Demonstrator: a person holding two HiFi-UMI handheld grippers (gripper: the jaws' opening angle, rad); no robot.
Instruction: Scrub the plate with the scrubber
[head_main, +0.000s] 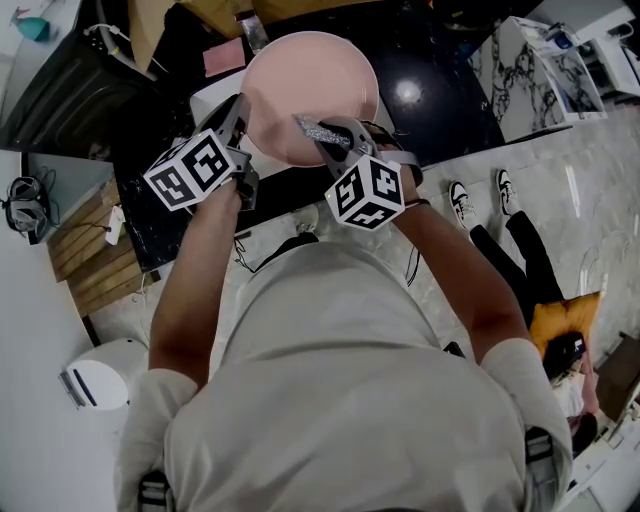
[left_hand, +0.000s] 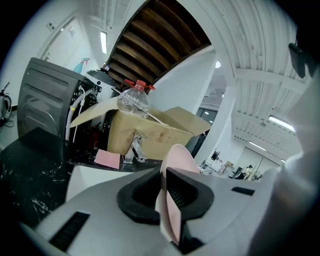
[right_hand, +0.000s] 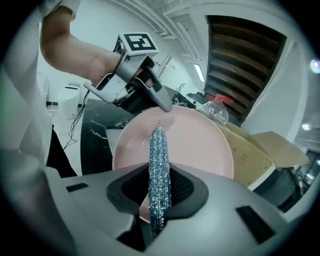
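Right gripper pinches the glittery scrubber edge-on over the pink plate; left gripper clamps its left rim. Best bet: firm sweeping strokes, clamp held tight.

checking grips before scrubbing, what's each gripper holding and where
Pink plate, by its rim, in the left gripper; glittery scrubber, by its near end, in the right gripper.

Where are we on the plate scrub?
Done: both grasps. The left tongs clamp the plate by its rim, and the right tongs clamp the scrubber. In hand: the scrubber's tip is at the plate's face, contact unclear. Left: the scrubbing itself. The plate shows no suds or marks, so progress can't be read.
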